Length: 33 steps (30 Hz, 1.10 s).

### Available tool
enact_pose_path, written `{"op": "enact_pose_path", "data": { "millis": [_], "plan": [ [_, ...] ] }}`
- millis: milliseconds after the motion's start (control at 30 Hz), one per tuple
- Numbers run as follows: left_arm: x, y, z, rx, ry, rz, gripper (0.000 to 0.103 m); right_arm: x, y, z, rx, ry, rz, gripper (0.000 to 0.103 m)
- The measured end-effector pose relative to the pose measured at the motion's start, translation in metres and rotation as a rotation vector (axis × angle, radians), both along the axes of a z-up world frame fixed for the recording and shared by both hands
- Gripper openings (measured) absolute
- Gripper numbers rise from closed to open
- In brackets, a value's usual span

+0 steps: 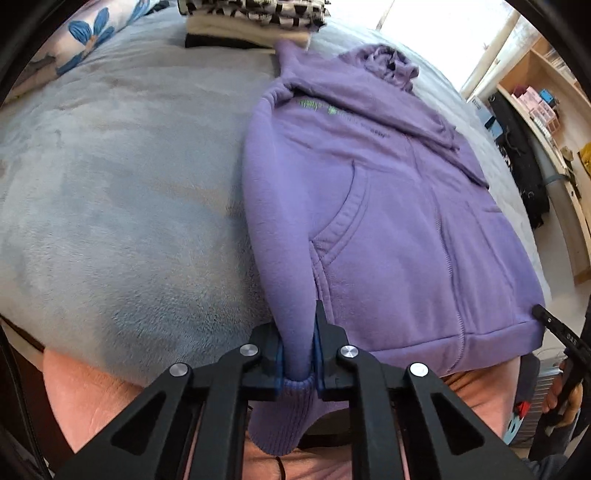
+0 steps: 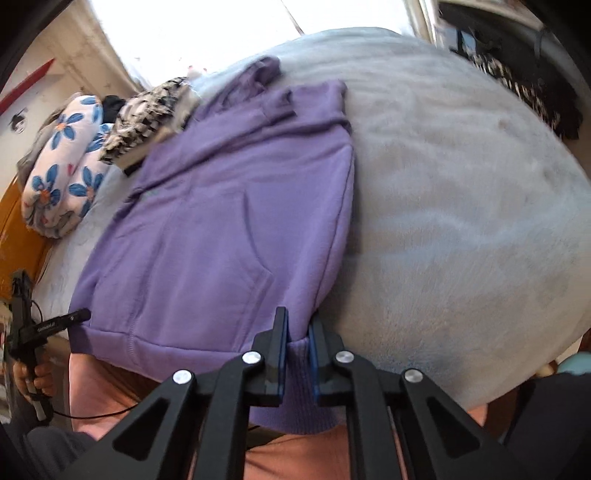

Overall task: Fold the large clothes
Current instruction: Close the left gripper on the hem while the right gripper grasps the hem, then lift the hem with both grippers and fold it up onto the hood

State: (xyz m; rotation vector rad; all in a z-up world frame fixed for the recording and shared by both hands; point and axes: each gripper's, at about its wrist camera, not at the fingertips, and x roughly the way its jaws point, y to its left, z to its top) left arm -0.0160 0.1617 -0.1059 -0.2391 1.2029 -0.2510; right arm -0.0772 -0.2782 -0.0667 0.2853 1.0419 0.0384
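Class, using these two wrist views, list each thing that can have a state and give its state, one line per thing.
Purple hoodie: front up on the bed, sleeves folded in, bottom hem gripped at both corners.
Left gripper: shut on the hem's left corner.
Right gripper: shut on the hem's right corner.
Stack of folded clothes: folded, piled beyond the hoodie.

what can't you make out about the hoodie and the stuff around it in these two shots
- Green print on the purple hoodie: too small and blurred in the left wrist view to read.
- Hoodie hem corners: hidden inside the shut left gripper and right gripper.
- Folded stack: cut off by the top edge in the left wrist view, blurred in the right wrist view.
- Shelf items: too small.
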Motion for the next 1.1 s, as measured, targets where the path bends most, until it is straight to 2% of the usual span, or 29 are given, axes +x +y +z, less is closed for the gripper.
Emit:
{"op": "enact_pose_path", "data": {
  "millis": [200,433,600,800,967,1100],
  "plan": [
    [-0.019,-0.001,0.038,0.005,-0.072,-0.027,0.009,-0.012,0.016,0.020,-0.051,0.005,0.053,0.009],
    [-0.044,0.010,0.050,0.034,-0.004,-0.072,0.009,-0.048,0.015,0.024,-0.036,0.064,0.058,0.009],
    [-0.048,0.019,0.058,0.005,0.027,-0.065,0.008,-0.056,0.014,0.036,0.003,0.034,0.052,0.009],
    [-0.009,0.029,0.082,-0.060,-0.003,-0.028,0.008,-0.019,0.006,0.061,0.091,-0.072,0.046,0.009],
    [0.052,0.032,0.114,-0.092,-0.086,0.007,0.008,0.038,-0.010,0.086,0.139,-0.150,0.008,0.009],
    [0.113,0.024,0.118,-0.103,-0.115,0.034,0.008,0.095,-0.028,0.090,0.191,-0.164,-0.045,0.009]
  ]
}}
